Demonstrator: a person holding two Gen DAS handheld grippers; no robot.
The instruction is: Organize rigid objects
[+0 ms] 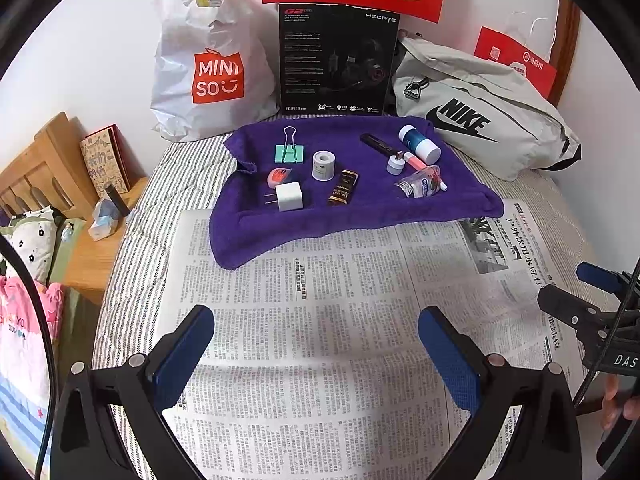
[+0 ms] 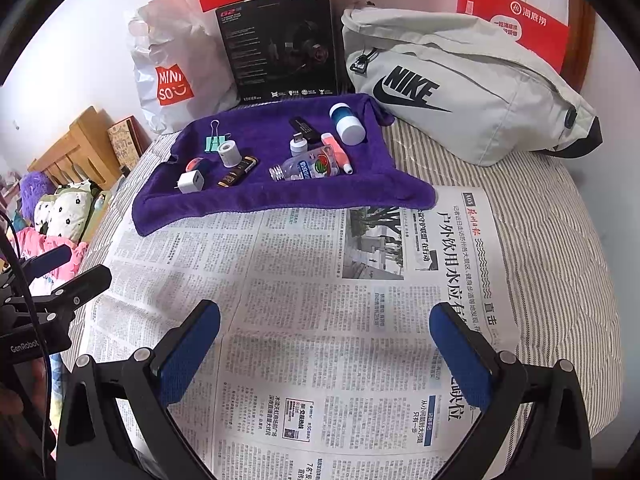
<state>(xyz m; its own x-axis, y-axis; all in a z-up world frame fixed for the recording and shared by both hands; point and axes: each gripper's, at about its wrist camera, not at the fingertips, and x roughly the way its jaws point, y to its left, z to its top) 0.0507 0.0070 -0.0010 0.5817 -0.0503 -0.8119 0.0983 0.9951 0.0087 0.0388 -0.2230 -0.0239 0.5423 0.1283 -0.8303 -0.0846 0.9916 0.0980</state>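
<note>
I am holding both tools over the bare newspaper (image 1: 320, 340), short of the purple towel (image 1: 280, 232) that carries everything I am meant to sort. My left gripper (image 1: 316, 344) is spread wide with nothing between its pads, and my right gripper (image 2: 324, 344) is spread and empty too.

The small things are all sitting on the towel: the white charger plug (image 1: 289, 196) near its front left corner, the mint binder clip (image 1: 289, 153) toward the back left edge, the tape roll (image 1: 323, 165) and the dark little bottle (image 1: 343, 188) in the middle, and the blue-and-white jar (image 1: 419, 143) near the back right corner.

I am judging the right side the riskier one — the clear bottle (image 2: 308, 168), the pink tube (image 2: 338, 152) and the white USB adapter (image 2: 298, 146) are lying touching or nearly so, and closing on one is likely to shove its neighbours. The clear bottle and the jar are lying on their sides, so a glancing pad could set them rolling toward the towel's front edge. The towel is soft and rumpled — a finger digging in could drag the cloth and shift the lot.
</note>
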